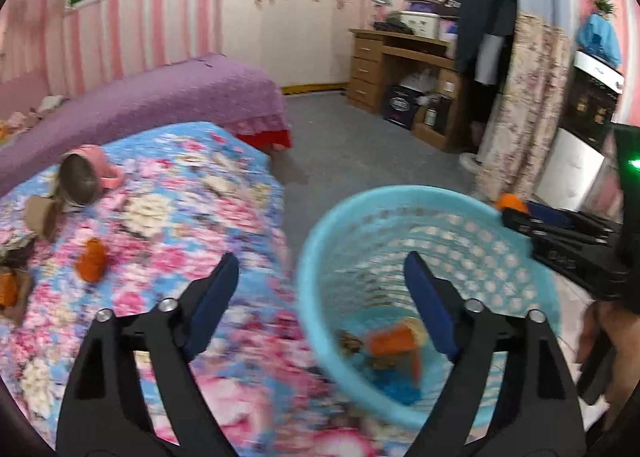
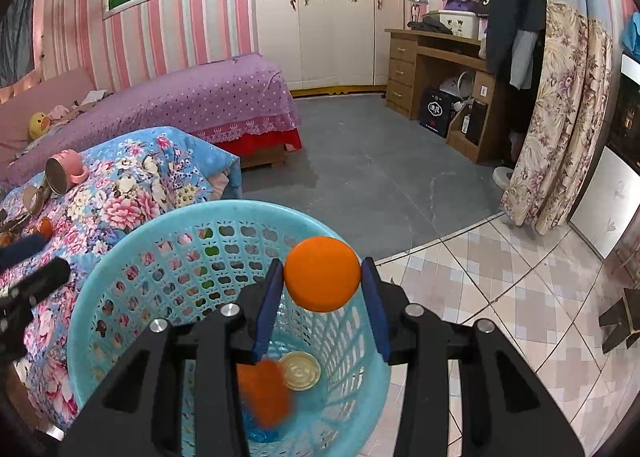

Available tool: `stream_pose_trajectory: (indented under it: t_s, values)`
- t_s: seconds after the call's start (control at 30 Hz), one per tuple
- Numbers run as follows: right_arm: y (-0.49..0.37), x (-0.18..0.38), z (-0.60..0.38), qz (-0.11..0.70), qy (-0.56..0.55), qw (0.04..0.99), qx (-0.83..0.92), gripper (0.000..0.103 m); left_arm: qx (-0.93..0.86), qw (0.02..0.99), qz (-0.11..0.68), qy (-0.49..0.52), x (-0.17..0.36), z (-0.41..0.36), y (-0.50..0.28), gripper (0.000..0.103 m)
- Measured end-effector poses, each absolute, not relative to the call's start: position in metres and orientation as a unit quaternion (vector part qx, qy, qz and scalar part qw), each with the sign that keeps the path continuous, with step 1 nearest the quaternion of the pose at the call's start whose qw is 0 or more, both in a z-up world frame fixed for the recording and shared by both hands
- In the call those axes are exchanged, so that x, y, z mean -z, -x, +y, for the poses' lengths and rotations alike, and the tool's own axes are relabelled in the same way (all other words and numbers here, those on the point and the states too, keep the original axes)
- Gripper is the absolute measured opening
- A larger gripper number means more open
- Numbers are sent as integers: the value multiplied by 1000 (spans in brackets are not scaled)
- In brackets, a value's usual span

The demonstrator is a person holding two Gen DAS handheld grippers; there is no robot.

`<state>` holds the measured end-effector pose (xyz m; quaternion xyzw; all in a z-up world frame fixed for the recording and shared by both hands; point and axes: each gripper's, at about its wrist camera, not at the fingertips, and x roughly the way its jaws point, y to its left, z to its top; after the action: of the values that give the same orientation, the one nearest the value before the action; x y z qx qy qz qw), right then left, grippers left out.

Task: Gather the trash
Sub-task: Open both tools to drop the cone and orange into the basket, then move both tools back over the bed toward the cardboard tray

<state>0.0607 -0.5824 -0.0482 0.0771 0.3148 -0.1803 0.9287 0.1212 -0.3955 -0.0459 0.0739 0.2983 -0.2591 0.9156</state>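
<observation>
Orange peel (image 2: pixel 322 273) sat pinched between the blue pads of the right hand-held gripper (image 2: pixel 323 277), held just above the open mouth of the light blue basket (image 2: pixel 120 297). Down in the basket lay another orange scrap (image 2: pixel 264 393), a round metal lid (image 2: pixel 300 370) touching it at three o'clock, and something blue (too blurred to name) beneath them. The left hand-held gripper (image 1: pixel 320 289) hung with its fingers spread wide and nothing between them, one finger over the flowered quilt (image 1: pixel 180 217) and the other over the basket's rim (image 1: pixel 304 257). On the quilt, toward nine o'clock from that gripper, a further orange piece (image 1: pixel 91 260) lay alone, and beyond it, at about ten o'clock, a pink mug (image 1: pixel 86 177) rested on its side with its steel inside facing out, brown scraps (image 1: pixel 40 215) just beside it. The basket stood hard against the quilt's edge, on the tiled floor (image 2: pixel 500 297).
</observation>
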Motion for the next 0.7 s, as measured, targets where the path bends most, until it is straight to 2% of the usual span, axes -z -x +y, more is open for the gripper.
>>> stream_pose_trajectory:
  t_s: [0.27,0.33,0.37,0.4,0.5,0.53,0.7]
  values:
    - [-63,42,-559,291,-60,939,174,42,207,930,298,-61,53,-350,-135,93]
    - [-62,41,-553,284,-55,940,179,60,202,931,298,-61,53,-342,-133,93]
    - [-62,40,-551,281,-53,941,182,75,199,932,296,-63,52,-335,-132,93]
    - [-61,39,-548,276,-51,941,188,81,196,933,294,-65,51,-332,-130,93]
    - [-61,34,-542,265,-59,944,189,89,182,939,283,-72,44,-315,-128,96]
    - [-62,32,-538,259,-62,944,194,97,177,941,280,-72,41,-310,-127,96]
    - [-76,25,-512,251,-47,945,203,99,155,948,274,-56,25,-268,-130,97]
